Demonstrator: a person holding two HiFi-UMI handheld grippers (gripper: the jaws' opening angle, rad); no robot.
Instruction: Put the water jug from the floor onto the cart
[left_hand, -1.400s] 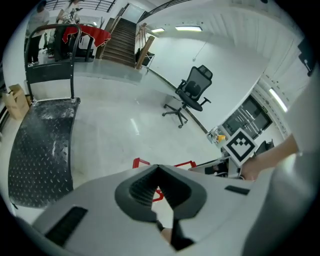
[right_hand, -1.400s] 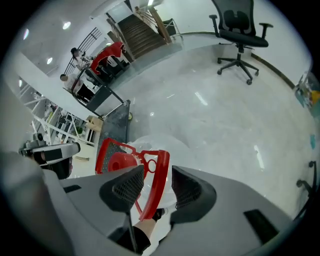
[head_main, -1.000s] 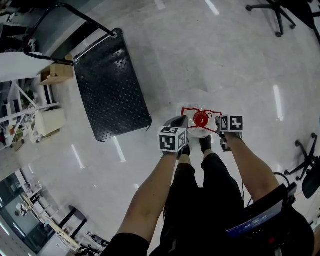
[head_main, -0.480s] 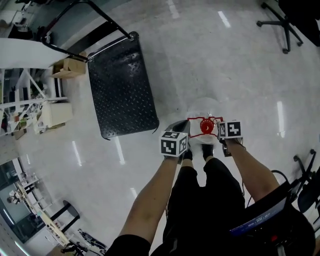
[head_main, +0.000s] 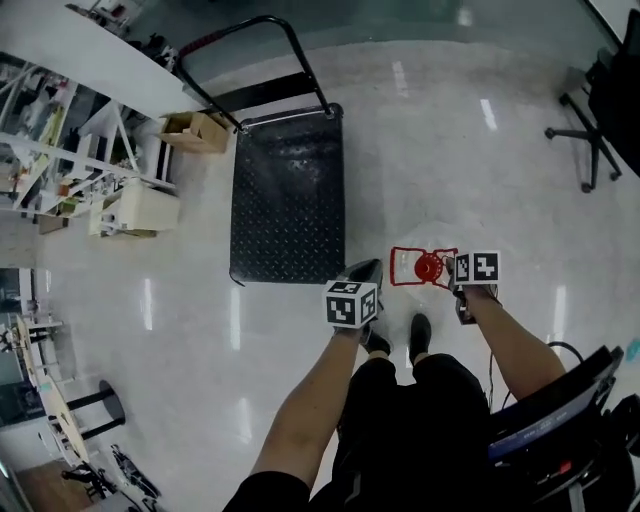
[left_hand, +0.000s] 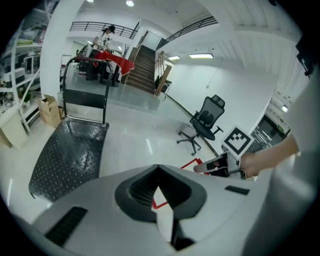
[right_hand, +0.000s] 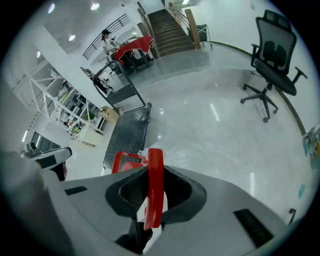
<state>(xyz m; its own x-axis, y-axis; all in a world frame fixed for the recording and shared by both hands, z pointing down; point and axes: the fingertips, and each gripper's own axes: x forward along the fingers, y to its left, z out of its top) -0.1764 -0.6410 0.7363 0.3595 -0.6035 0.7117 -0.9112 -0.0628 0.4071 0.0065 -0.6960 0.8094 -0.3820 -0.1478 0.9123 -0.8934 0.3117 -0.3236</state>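
The water jug (head_main: 428, 267) has a red cap and a thin red handle frame (head_main: 408, 281); it hangs between my two grippers, just in front of the person's shoes. My left gripper (head_main: 366, 268) is at the frame's left side, its jaws shut with the red handle (left_hand: 160, 203) showing in the gap behind the tips. On the right side, my right gripper (head_main: 456, 272) is shut on a red strip of the handle (right_hand: 154, 185). The jug's clear body (right_hand: 172, 159) shows just beyond. The black cart (head_main: 285, 200) lies ahead to the left, its deck bare.
The cart's push handle (head_main: 250, 40) rises at its far end. Cardboard boxes (head_main: 195, 130) and a white box (head_main: 140, 205) sit by shelving on the left. An office chair (head_main: 590, 120) stands at the right. Stairs (left_hand: 142, 70) are beyond the cart.
Both grippers have risen together with the jug hanging from its red handle. The jug now sits ahead of the shoes, and the cart lies more squarely in front.
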